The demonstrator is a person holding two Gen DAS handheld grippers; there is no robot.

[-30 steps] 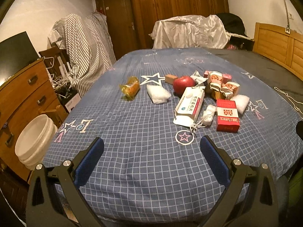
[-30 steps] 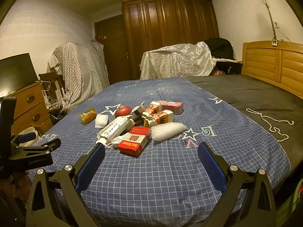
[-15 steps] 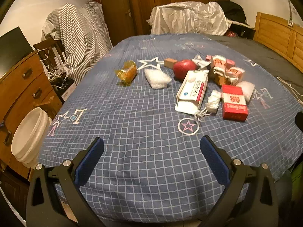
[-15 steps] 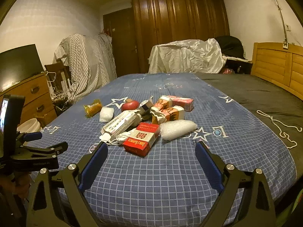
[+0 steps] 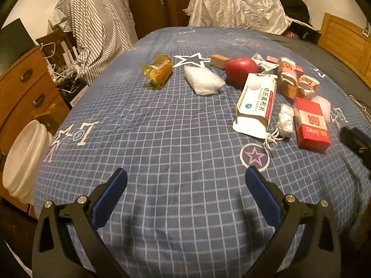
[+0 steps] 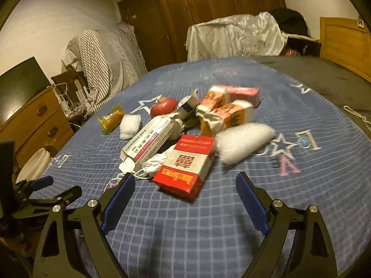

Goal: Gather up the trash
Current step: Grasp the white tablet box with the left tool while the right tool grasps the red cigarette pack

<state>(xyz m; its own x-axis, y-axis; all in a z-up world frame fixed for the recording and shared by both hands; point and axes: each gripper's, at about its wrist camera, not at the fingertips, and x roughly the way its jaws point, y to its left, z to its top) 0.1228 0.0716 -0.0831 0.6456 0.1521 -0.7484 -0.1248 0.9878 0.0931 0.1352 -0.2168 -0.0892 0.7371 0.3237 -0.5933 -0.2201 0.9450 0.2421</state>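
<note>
Trash lies in a heap on the blue checked bedspread (image 5: 162, 139): a red cigarette box (image 5: 311, 125) (image 6: 185, 165), a white medicine box (image 5: 257, 99) (image 6: 148, 141), a crumpled mask (image 5: 284, 120), white plastic wads (image 5: 204, 81) (image 6: 243, 142), an orange wrapped snack (image 5: 158, 70) (image 6: 110, 118), small cartons (image 6: 222, 111) and a red apple (image 5: 241, 69). My left gripper (image 5: 185, 185) is open and empty over the near bedspread. My right gripper (image 6: 185, 192) is open and empty, just short of the red box.
A white bucket (image 5: 23, 157) stands on the floor at the left, beside a wooden dresser (image 5: 25, 88). A striped cloth (image 5: 99, 23) covers a chair behind. A wooden headboard (image 5: 347, 44) is at the right. The left gripper shows in the right wrist view (image 6: 34, 199).
Both grippers have moved forward and tilted down toward the heap. The right one has come close to the red cigarette box. Both stay open.
</note>
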